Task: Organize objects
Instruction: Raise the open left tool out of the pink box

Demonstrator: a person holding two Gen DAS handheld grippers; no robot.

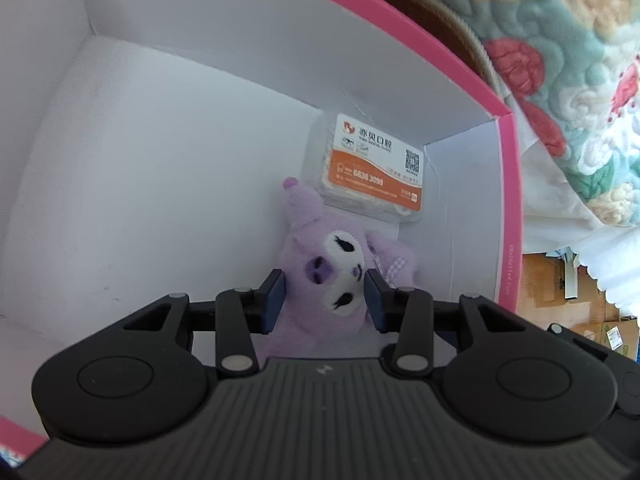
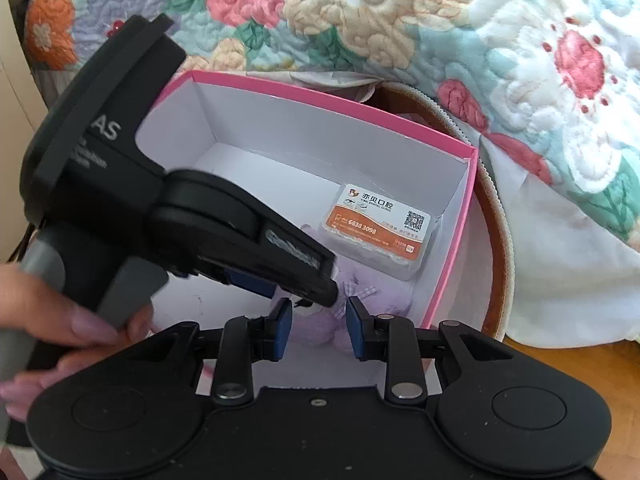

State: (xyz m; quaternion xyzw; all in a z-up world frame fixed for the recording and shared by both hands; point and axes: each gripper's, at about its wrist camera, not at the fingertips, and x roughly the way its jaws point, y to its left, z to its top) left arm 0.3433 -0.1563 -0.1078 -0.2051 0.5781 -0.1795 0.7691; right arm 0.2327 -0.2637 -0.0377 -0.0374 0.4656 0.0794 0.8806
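My left tongs [image 1: 325, 298] are squeezing the purple plush [image 1: 320, 276] inside the pink box [image 1: 510, 184], card case [image 1: 370, 168] at its 1 o'clock; my right tongs [image 2: 319, 328] are hovering clenched, empty.

A home, likely a bedroom: a floral quilted bedspread [image 2: 400, 20] drapes beside a wooden floor [image 2: 580, 380].

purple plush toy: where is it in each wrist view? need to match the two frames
Left wrist: purple plush toy low centre, face up between the left gripper fingers, on the pink box floor.
Right wrist: the toy low centre, mostly hidden behind the left gripper; only part of it shows.
Shared landmark: the orange-and-white labelled clear case, just beyond the toy in both.
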